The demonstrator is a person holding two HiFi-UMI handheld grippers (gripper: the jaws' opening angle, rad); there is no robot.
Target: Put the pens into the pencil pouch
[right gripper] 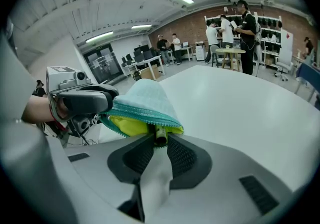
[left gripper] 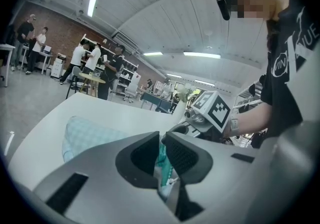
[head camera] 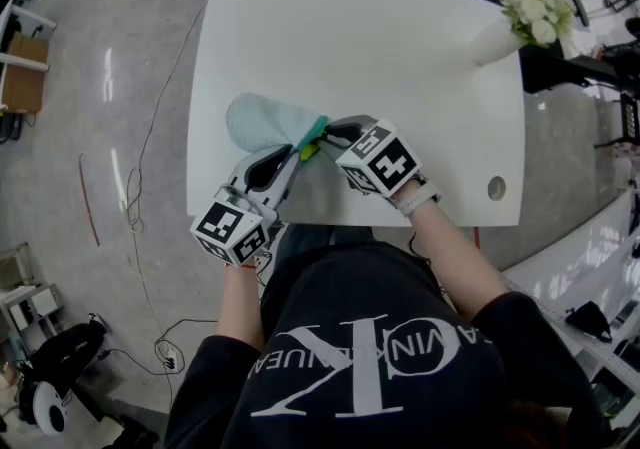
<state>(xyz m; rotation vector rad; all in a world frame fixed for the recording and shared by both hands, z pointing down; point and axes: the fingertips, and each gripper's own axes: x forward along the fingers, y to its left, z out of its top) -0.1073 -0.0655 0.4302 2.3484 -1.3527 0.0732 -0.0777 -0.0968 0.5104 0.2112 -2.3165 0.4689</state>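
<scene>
A light teal pencil pouch (head camera: 262,120) with yellow lining lies on the white table (head camera: 380,47), its mouth toward me. My left gripper (head camera: 300,150) comes in from the lower left and is shut on the pouch's darker teal rim (left gripper: 162,163), holding the mouth up. My right gripper (head camera: 328,132) points steeply down at the mouth from the right. In the right gripper view the end of a pen (right gripper: 160,137) sticks out of the pouch (right gripper: 145,99) between the right gripper's (right gripper: 160,144) pads, which stand slightly off it. The rest of the pen is hidden inside.
White flowers in a white cone vase (head camera: 528,5) stand at the table's far right corner. A round cable hole (head camera: 496,187) is near the right front edge. Cables (head camera: 140,207) trail on the floor to the left. People stand at distant tables (left gripper: 92,66).
</scene>
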